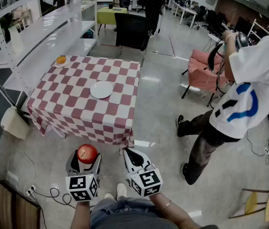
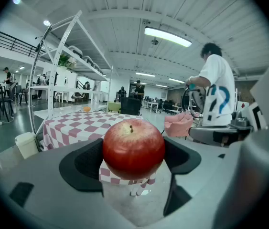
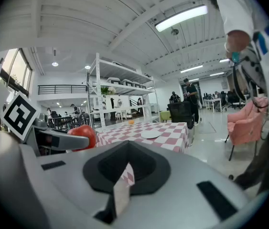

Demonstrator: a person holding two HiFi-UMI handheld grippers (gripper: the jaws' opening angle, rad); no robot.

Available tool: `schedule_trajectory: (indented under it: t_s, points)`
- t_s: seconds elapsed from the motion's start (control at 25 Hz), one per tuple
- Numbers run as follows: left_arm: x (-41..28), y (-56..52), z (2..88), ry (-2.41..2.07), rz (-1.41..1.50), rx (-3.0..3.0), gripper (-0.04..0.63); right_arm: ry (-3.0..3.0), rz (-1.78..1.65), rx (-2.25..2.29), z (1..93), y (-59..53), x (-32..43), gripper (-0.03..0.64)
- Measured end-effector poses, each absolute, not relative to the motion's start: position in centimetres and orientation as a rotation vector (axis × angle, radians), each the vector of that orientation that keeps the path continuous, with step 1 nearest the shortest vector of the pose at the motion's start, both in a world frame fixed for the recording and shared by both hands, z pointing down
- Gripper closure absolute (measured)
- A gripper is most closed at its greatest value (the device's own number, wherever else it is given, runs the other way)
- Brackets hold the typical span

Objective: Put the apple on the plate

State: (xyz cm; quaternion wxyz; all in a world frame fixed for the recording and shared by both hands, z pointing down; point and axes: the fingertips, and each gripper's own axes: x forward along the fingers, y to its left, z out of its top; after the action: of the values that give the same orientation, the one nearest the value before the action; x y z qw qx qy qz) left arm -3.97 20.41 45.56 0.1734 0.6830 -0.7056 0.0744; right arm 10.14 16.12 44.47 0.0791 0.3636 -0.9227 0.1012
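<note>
The left gripper's point(image 2: 133, 162) fingers point(image 2: 84, 163) stand wide and hold the apple point(image 2: 133, 149). It sits between the two dark pads with its stem up and a red flank pressed against each pad. Its crown rises above the fingers. In the head view the apple point(image 1: 87, 153) shows at the tip of the left gripper point(image 1: 85, 160), over the floor point(image 1: 163, 128) just short of the table's near edge.

The right gripper's point(image 3: 124, 168) fingers point(image 3: 144, 166) are drawn together to a narrow slit with nothing between them. In the head view this gripper point(image 1: 127, 153) hangs just beside the left one, close to the near corner of the table.

Ahead, the table point(image 1: 72, 109) wears a red-and-white checked cloth. The white plate point(image 1: 101, 89) lies near its middle, bare and well apart from the apple. An orange fruit point(image 1: 61, 59) sits at the far left corner. A white shelf rack point(image 1: 38, 32) runs along the table's left side, and a black chair point(image 1: 132, 30) stands behind the table. To the right, a person in a white shirt point(image 1: 253, 89) stands on the floor near a pink chair point(image 1: 201, 73).
</note>
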Motion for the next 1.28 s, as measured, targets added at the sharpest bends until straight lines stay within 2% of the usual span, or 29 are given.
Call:
schedule_trajectory:
  t_s: [1.28]
  points:
    - [-3.7, 18.6, 45.3, -2.029, 0.222, 1.94, 0.193, -2.796, 0.385, 1.081, 44.4, 13.8, 10.3, 0.606]
